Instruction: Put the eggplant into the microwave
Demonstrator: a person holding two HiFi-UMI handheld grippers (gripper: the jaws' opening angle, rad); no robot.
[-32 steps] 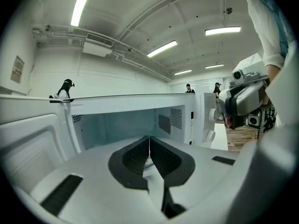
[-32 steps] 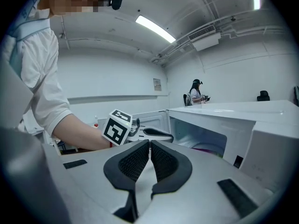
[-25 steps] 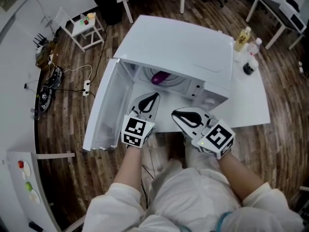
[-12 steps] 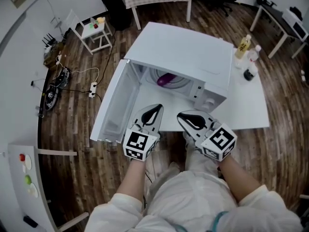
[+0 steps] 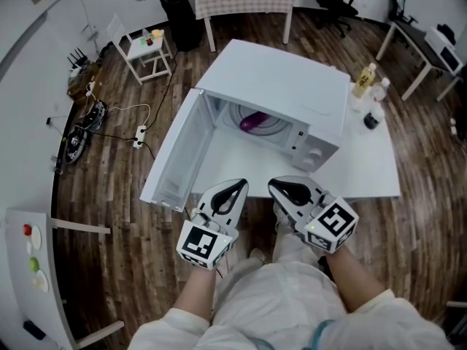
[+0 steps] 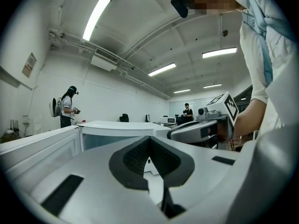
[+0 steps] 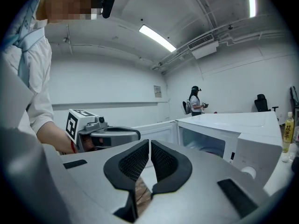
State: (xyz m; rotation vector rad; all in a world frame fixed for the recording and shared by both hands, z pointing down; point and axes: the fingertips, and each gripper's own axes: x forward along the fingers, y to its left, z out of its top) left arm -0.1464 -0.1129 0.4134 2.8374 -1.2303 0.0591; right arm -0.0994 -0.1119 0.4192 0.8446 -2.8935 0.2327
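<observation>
On the table (image 5: 372,175), the microwave (image 5: 292,93) holds the eggplant (image 5: 252,121), beyond left gripper (image 5: 235,187) and right gripper (image 5: 280,188), both closed.

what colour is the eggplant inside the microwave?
The eggplant is purple, lying inside the open white microwave; the head view shows it best.

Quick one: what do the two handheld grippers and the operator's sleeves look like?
The left gripper and right gripper both have light grey moulded shells that taper to black, mesh-textured fingers. Each carries a white cube printed with black square markers at the hand end. The sleeves are cream-white.
</observation>
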